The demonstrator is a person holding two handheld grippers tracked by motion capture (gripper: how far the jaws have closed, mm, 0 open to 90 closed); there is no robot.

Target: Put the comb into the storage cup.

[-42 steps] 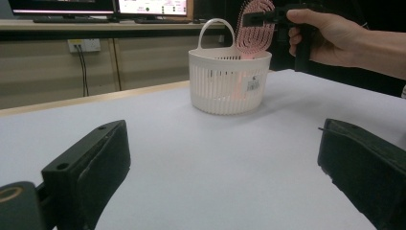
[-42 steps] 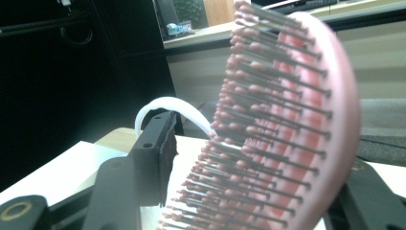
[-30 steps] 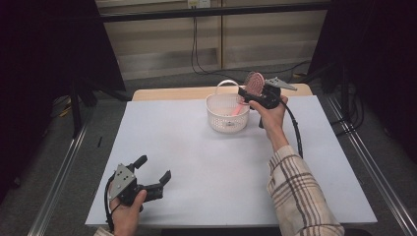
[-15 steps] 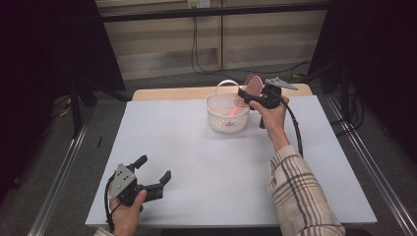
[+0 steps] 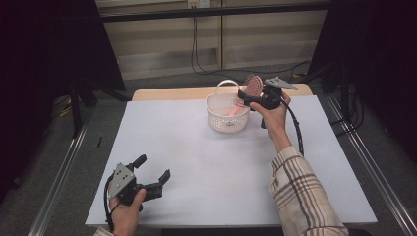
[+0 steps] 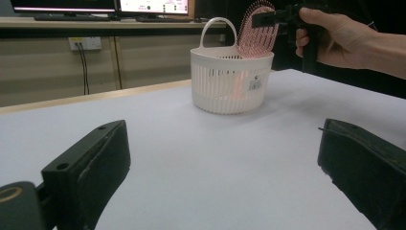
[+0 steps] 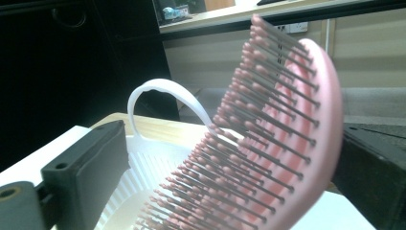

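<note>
Near the table's [image 5: 206, 162] far edge, right of centre: a white basket [image 5: 227, 114] with a pink hairbrush [image 5: 252, 87] leaning handle-down inside, head above the rim. Beside the brush head, right gripper [image 5: 251, 94], spread, one jaw either side, grip not discernible. Near the front left corner, left gripper [image 5: 153, 170], spread wide, empty.

White-topped table [image 5: 211, 162] with a strip of bare wood [image 5: 167, 93] exposed along its far edge, white slatted basket [image 5: 227, 114] with an upright loop handle stood on the white surface near the far edge, right of centre, remaining surface seen bare.
</note>
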